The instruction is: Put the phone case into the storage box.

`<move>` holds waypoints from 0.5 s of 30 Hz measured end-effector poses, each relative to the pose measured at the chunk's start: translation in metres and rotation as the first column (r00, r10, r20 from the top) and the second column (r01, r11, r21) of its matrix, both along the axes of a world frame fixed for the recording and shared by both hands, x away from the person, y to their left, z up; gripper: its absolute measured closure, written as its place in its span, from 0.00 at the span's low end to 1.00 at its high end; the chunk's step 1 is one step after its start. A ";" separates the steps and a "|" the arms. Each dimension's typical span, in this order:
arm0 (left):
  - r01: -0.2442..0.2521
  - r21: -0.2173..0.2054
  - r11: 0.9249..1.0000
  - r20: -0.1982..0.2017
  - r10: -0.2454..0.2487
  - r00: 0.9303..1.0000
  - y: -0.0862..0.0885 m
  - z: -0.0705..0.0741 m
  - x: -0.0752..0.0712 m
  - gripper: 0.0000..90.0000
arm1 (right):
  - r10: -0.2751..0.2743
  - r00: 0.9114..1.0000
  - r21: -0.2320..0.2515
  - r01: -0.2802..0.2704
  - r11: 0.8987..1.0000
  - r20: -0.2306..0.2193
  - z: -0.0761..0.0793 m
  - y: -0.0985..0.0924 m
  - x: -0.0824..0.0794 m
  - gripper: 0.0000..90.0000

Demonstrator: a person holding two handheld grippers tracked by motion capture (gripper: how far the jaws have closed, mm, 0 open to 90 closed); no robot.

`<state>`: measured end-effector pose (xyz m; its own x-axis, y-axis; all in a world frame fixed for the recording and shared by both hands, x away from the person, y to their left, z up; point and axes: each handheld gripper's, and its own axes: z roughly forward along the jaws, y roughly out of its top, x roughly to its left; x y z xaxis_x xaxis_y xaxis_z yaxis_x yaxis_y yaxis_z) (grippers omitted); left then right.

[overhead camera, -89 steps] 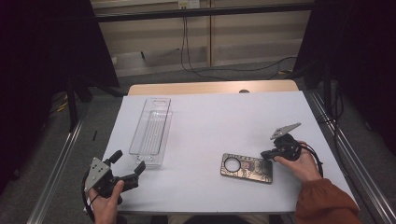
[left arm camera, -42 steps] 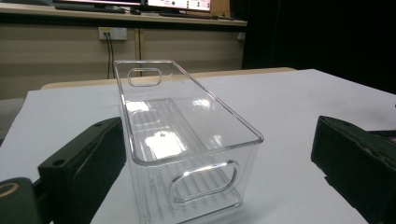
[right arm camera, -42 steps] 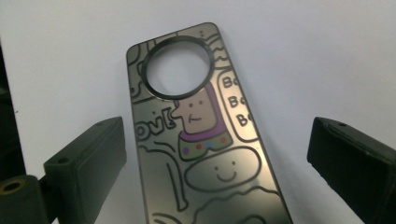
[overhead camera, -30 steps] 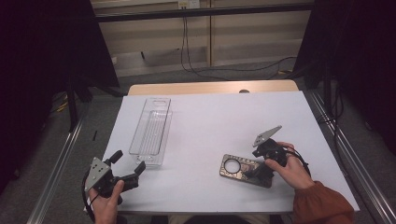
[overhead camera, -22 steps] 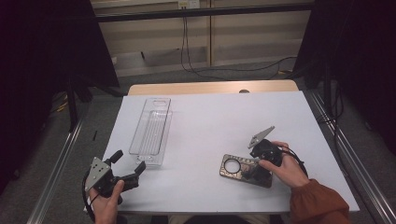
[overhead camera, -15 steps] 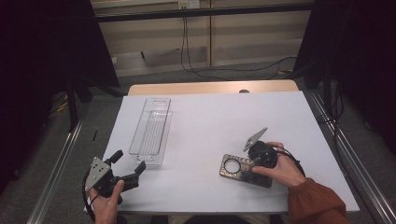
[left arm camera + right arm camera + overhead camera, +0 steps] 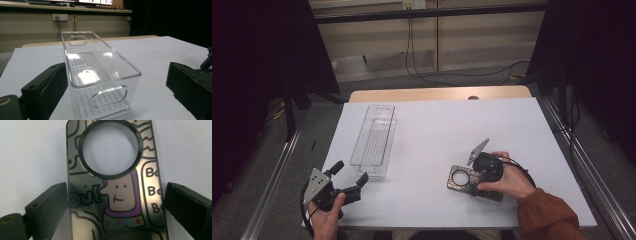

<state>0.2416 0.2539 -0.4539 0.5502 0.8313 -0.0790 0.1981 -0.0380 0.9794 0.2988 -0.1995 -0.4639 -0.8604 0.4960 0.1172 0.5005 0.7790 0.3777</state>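
One phone case [image 7: 116, 185] lies between the spread jaws of the right gripper [image 7: 116, 202], ring cut-out at 12 o'clock; left gripper [image 7: 347, 180] also spread.

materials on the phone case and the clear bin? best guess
Phone case: looks like glossy hard plastic with a mirror-like metallic finish; it reflects light, and cartoon art is printed on it. Could be coated metal; can't tell.
Clear bin: transparent rigid plastic, probably acrylic-type; see-through walls, sharp glare, moulded handle cutouts and a ribbed floor.

Even overhead light on the white table [image 7: 437, 130] amid dark surroundings; soft shadows, glare on the clear bin [image 7: 100, 75] and the mirrored plate [image 7: 112, 195], near jaws slightly blurred.
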 end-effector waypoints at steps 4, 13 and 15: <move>-0.001 0.001 1.000 0.000 0.001 1.000 0.001 0.000 0.000 0.04 | 0.020 1.000 -0.018 -0.019 1.000 0.017 -0.001 0.001 0.000 0.05; -0.002 -0.005 1.000 0.000 0.002 1.000 0.000 0.000 0.000 0.04 | 0.031 0.999 -0.056 -0.029 0.998 0.043 -0.002 0.006 -0.005 0.04; 0.000 -0.002 1.000 0.000 0.000 1.000 0.001 0.000 -0.001 0.04 | 0.035 0.998 -0.059 -0.033 0.998 0.046 -0.002 0.006 -0.006 0.04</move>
<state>0.2408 0.2545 -0.4539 0.5501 0.8312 -0.0807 0.1985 -0.0363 0.9794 0.2930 -0.1939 -0.4664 -0.8808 0.4711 0.0478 0.4559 0.8165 0.3543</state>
